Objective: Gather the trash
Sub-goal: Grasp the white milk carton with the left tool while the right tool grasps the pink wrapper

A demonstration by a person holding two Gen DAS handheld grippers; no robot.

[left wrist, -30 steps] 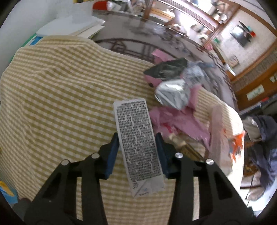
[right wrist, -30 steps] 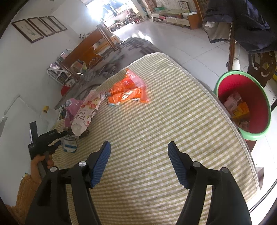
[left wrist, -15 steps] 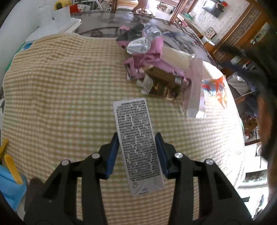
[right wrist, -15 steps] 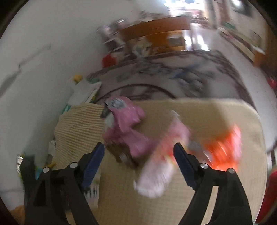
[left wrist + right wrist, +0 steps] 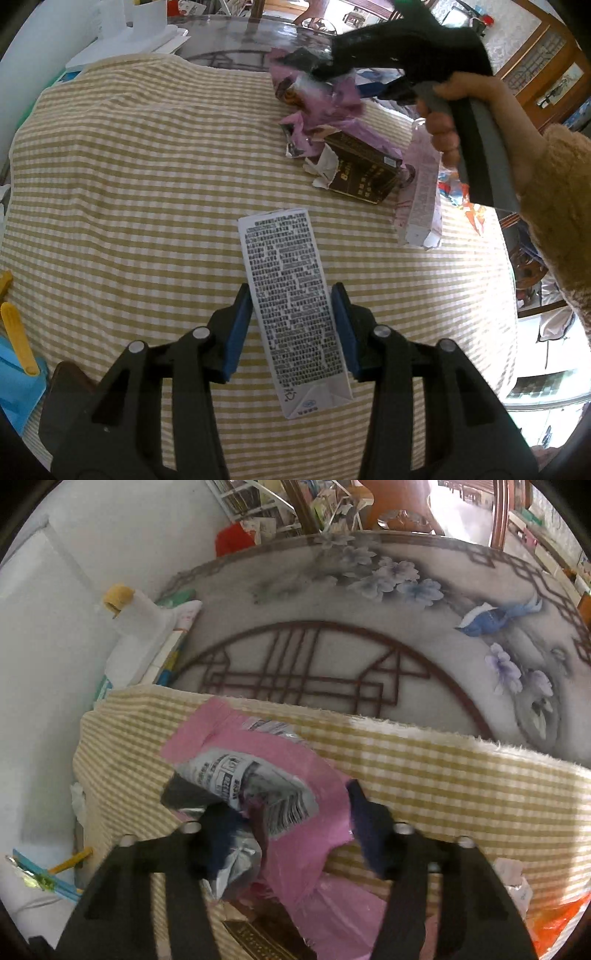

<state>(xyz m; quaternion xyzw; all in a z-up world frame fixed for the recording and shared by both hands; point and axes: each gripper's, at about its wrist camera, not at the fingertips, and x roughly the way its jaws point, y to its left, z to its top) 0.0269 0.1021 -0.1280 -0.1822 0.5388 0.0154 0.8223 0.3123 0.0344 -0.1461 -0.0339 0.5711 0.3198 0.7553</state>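
Right hand-held gripper (image 5: 291,834) astride pink wrapper (image 5: 295,786).

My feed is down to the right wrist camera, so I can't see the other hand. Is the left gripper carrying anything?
Observer: Yes. The left gripper is shut on a white rectangular carton covered in black print.
Operator: What lies by the crumpled pink plastic wrapper on the side facing you?
Observer: A dark brown cardboard box with a torn white flap, one end tucked under the wrapper, on the yellow checked cloth.
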